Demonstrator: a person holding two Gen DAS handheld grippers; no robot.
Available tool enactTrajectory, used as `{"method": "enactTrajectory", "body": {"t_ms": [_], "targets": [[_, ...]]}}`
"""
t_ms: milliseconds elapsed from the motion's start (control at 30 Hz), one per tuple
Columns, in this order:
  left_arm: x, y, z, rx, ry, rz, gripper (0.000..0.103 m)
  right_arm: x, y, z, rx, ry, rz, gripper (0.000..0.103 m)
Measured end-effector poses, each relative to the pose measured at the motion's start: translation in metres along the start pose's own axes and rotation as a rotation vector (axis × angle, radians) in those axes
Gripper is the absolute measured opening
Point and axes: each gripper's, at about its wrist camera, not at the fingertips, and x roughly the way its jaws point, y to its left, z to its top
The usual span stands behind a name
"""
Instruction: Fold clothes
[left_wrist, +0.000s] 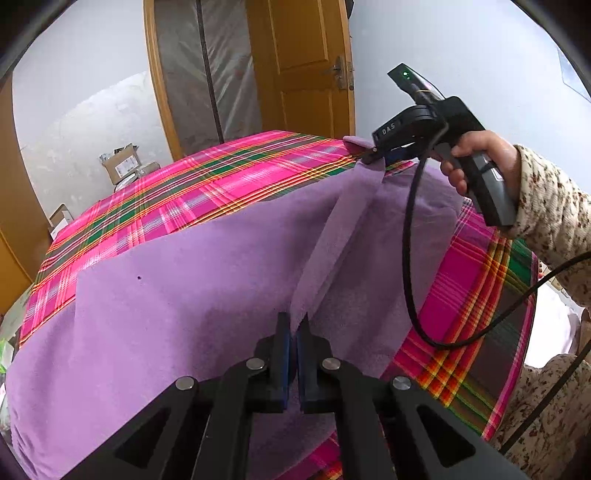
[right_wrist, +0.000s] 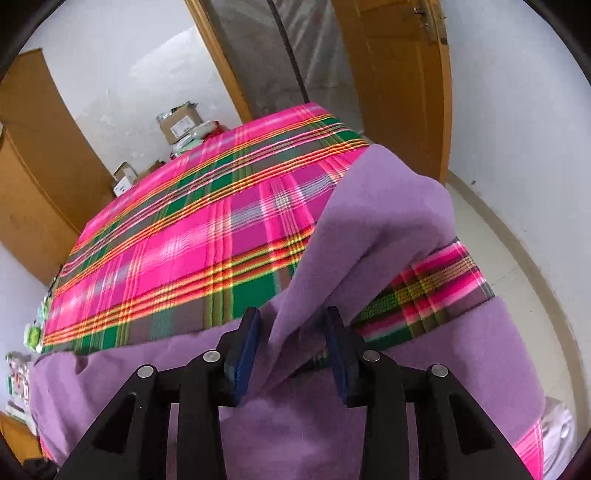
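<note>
A purple cloth (left_wrist: 184, 295) lies spread over a table with a pink plaid cover (left_wrist: 184, 192). My left gripper (left_wrist: 295, 328) is shut on a raised ridge of the cloth at its near edge. The ridge runs taut from there to the far corner, where my right gripper (left_wrist: 366, 155) sits in a person's hand (left_wrist: 476, 155). In the right wrist view my right gripper (right_wrist: 291, 328) has its jaws apart. A loose fold of the purple cloth (right_wrist: 388, 206) lies between the blue pads (right_wrist: 245, 339), which do not press on it.
The plaid cover (right_wrist: 184, 240) is bare beyond the cloth. A black cable (left_wrist: 410, 258) loops from the right gripper over the cloth. Cardboard boxes (right_wrist: 181, 122) stand by the far wall, a wooden cabinet (right_wrist: 37, 166) at left, and a door (left_wrist: 303, 66) behind the table.
</note>
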Motion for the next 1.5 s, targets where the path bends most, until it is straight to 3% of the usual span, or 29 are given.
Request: {"method": "enactTrajectory", "body": {"t_ms": [33, 133, 467, 800, 1133, 1500], "targets": [[0.000, 0.000, 0.000, -0.002, 0.000, -0.001, 0.003, 0.000, -0.001, 0.001, 0.004, -0.002, -0.001, 0.008], [-0.001, -0.001, 0.001, -0.002, -0.002, 0.002, 0.003, -0.004, -0.004, 0.002, 0.004, -0.022, 0.009, 0.005], [-0.017, -0.004, 0.005, 0.007, -0.044, 0.016, 0.003, -0.058, 0.005, -0.004, -0.065, -0.204, 0.011, 0.004], [-0.034, -0.012, 0.008, 0.027, -0.090, 0.025, 0.003, -0.102, -0.009, -0.022, -0.042, -0.291, 0.020, 0.004], [-0.032, -0.030, 0.000, 0.068, -0.063, 0.004, 0.003, -0.117, -0.038, -0.053, -0.017, -0.303, 0.006, 0.004], [-0.002, -0.039, -0.015, 0.088, 0.017, 0.005, 0.003, -0.093, -0.066, -0.083, 0.023, -0.211, -0.014, 0.004]]}}
